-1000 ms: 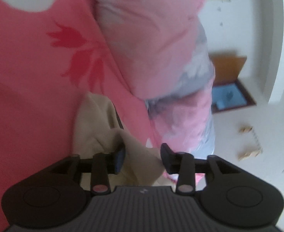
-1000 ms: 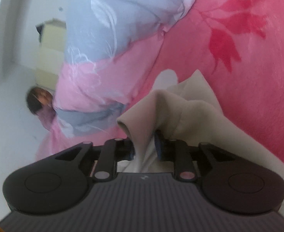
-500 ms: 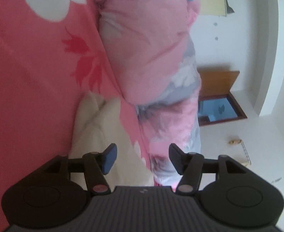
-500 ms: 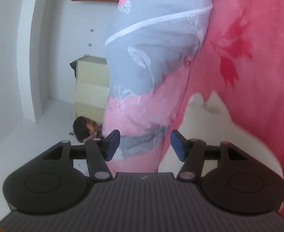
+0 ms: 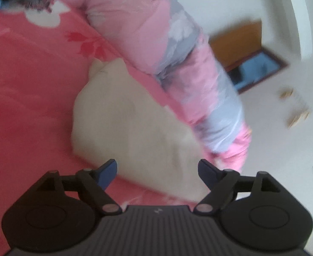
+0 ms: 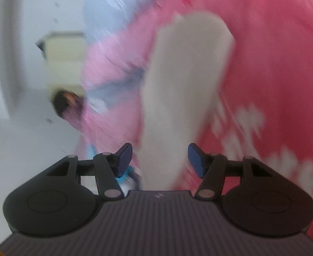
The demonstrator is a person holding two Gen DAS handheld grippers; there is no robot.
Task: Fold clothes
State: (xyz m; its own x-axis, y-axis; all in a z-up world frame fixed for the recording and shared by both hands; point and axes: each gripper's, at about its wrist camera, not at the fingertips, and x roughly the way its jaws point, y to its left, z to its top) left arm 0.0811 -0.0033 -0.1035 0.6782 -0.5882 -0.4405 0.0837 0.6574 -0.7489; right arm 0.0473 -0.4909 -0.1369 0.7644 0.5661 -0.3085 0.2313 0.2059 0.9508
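Note:
A cream folded garment [image 5: 133, 125] lies on the red flowered bedspread [image 5: 24, 98], just ahead of my left gripper [image 5: 157, 171]. That gripper's jaws are opening wide, with nothing pinched between the blue pads. In the blurred right wrist view the same cream garment [image 6: 184, 89] stretches away from my right gripper [image 6: 159, 160]. Its pads stand apart on either side of the cloth's near end without pressing it.
A rolled pink and grey quilt [image 5: 177, 49] lies along the bed's edge beside the garment. Beyond it are white floor, a brown-framed blue mat [image 5: 256, 70] and a pale cabinet [image 6: 64, 57]. A person's dark-haired head [image 6: 64, 104] shows low past the quilt.
Both grippers let go of the cream garment and opened. Both pulled back, so the garment now lies flat on the bed ahead of them.

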